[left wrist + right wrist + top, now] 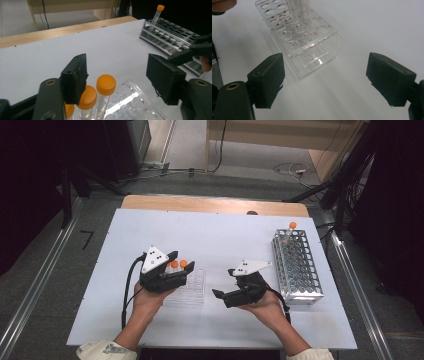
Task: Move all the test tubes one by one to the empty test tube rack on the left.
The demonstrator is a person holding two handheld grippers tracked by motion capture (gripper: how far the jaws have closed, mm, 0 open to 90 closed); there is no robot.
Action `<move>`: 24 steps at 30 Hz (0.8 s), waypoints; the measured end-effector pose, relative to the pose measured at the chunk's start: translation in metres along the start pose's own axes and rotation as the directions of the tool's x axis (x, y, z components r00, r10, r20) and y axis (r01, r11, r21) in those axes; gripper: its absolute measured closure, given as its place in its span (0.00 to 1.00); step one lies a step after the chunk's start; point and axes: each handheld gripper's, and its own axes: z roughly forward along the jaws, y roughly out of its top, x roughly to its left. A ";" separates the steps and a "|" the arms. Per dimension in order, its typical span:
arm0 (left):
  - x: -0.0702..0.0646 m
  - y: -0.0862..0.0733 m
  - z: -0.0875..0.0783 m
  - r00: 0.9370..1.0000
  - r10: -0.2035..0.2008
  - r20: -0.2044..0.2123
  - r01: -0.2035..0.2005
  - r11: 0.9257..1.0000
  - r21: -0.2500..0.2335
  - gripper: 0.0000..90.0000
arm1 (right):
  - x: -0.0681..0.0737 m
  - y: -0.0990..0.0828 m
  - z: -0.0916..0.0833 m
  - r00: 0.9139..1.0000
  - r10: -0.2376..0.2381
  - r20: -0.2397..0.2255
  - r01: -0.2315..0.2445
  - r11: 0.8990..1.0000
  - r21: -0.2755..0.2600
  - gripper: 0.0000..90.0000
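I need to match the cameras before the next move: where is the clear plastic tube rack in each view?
High view: clear rack left of centre, beside the left hand-held gripper.
Left gripper view: bottom centre, holding orange-capped tubes.
Right gripper view: upper centre.
Shared landmark: the white table sheet.

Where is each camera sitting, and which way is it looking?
High view: above the table, looking forward and down; both forearms, left gripper and right gripper show.
Left gripper view: rides the left gripper, facing orange-capped tubes and the metal rack.
Right gripper view: rides the right gripper, facing the clear rack.
All three share the clear rack.
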 end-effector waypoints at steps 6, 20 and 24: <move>-0.001 0.002 -0.001 1.000 -0.025 -0.006 0.025 1.000 -0.001 0.25 | -0.010 0.000 -0.009 0.999 0.022 0.032 -0.021 1.000 -0.022 0.15; -0.003 0.002 -0.001 1.000 -0.025 0.013 0.025 1.000 0.000 0.26 | -0.069 -0.008 -0.057 0.937 0.217 0.274 -0.180 0.972 -0.154 0.15; -0.003 0.002 -0.001 1.000 -0.028 0.014 0.028 1.000 0.003 0.26 | -0.087 -0.011 -0.070 0.880 0.255 0.400 -0.198 0.964 -0.180 0.15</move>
